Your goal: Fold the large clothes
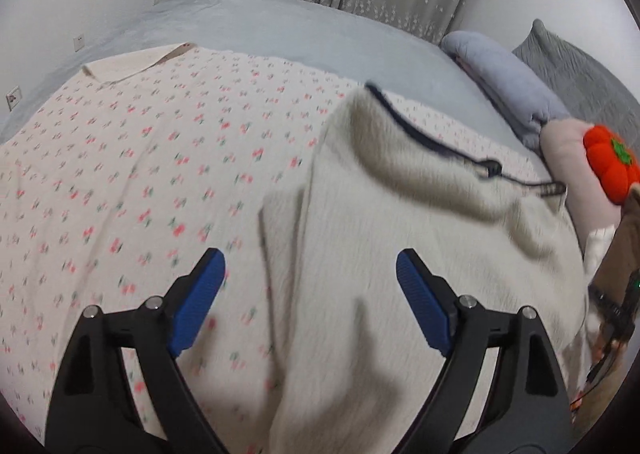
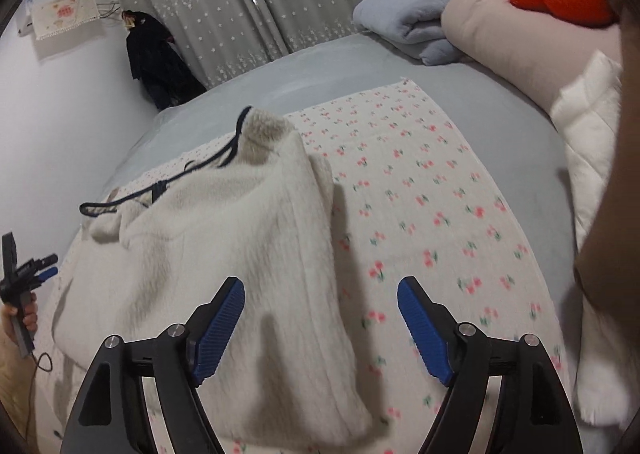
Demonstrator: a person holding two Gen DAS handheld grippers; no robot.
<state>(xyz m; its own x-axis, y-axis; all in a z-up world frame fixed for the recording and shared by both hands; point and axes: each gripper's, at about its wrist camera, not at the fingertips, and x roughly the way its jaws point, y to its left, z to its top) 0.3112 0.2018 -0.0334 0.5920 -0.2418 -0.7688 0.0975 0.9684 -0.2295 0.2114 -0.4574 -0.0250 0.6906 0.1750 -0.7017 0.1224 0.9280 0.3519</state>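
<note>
- Fleecy cream garment [image 2: 240, 238] lies rumpled on the floral sheet [image 2: 420, 214], ahead of both sets of fingers.
- Left gripper [image 1: 310, 294] and right gripper [image 2: 320, 318] both stand apart, holding nothing.
- Thick pile may slip from a shallow pinch.
- Dark drawstring [image 1: 440, 146] beyond the tips could snag, or the sheet be grabbed too.

The fleece [image 1: 420, 246] [image 2: 240, 238] was a cream-white, fuzzy garment with a dark navy trim and cord along its upper edge. It lay spread and loosely rumpled on the floral sheet, not flat: the trimmed edge stood bunched up at the far end, with soft ridges running down the body. Its near hem drooped toward the cameras, one side edge folded under.
</note>
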